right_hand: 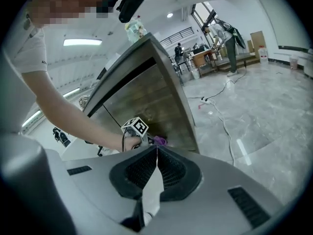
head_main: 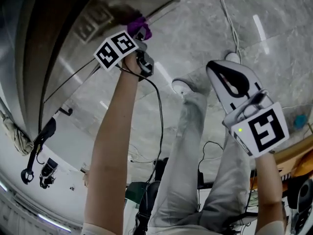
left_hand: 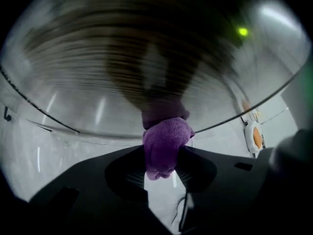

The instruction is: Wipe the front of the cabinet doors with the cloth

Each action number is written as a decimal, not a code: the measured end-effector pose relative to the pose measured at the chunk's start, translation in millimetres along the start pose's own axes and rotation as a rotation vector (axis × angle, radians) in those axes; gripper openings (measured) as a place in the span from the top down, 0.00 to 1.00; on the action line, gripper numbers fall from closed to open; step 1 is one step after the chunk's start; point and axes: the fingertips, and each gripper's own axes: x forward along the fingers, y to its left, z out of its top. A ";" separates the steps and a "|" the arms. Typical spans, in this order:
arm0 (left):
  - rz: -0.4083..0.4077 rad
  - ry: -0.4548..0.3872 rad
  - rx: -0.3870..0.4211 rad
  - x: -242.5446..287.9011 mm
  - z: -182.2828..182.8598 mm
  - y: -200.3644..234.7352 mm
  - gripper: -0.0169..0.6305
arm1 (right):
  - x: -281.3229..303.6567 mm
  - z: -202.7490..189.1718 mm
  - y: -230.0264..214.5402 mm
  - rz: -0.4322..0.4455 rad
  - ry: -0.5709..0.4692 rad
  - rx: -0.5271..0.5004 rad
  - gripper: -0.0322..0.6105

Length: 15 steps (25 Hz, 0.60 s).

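We see left hand-held gripper (left_hand: 161, 166) pinching purple cloth (left_hand: 165, 143), jaws clamped on its lower part. Cloth bunched, free end pressed against wooden cabinet door (left_hand: 146, 58). In right gripper view we place cloth low on door front, near bottom edge. Door surface blurred in left gripper view. Right hand-held gripper (right_hand: 156, 153): we read jaws pressed together, nothing between them. Held well apart from cabinet, above grey marble floor (head_main: 274, 33).
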 end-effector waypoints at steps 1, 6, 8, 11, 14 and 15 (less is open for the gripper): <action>0.019 -0.002 -0.009 -7.0 -1.7 19.4 0.74 | 9.8 3.3 12.5 0.016 -0.004 -0.010 0.91; 0.114 -0.030 -0.063 -42.9 -1.2 109.3 0.74 | 47.1 5.6 64.3 0.085 0.011 -0.049 0.91; 0.142 -0.043 -0.085 -56.1 -1.6 135.6 0.74 | 54.4 -3.7 78.5 0.106 0.040 -0.064 0.91; 0.171 -0.075 -0.115 -76.6 -0.1 165.2 0.74 | 60.6 -20.3 94.5 0.141 0.094 -0.090 0.91; 0.177 -0.119 -0.152 -97.6 0.6 183.6 0.74 | 60.2 -32.2 105.3 0.175 0.143 -0.115 0.91; 0.183 -0.134 -0.168 -105.1 -0.5 189.4 0.74 | 59.5 -34.4 108.3 0.187 0.155 -0.122 0.91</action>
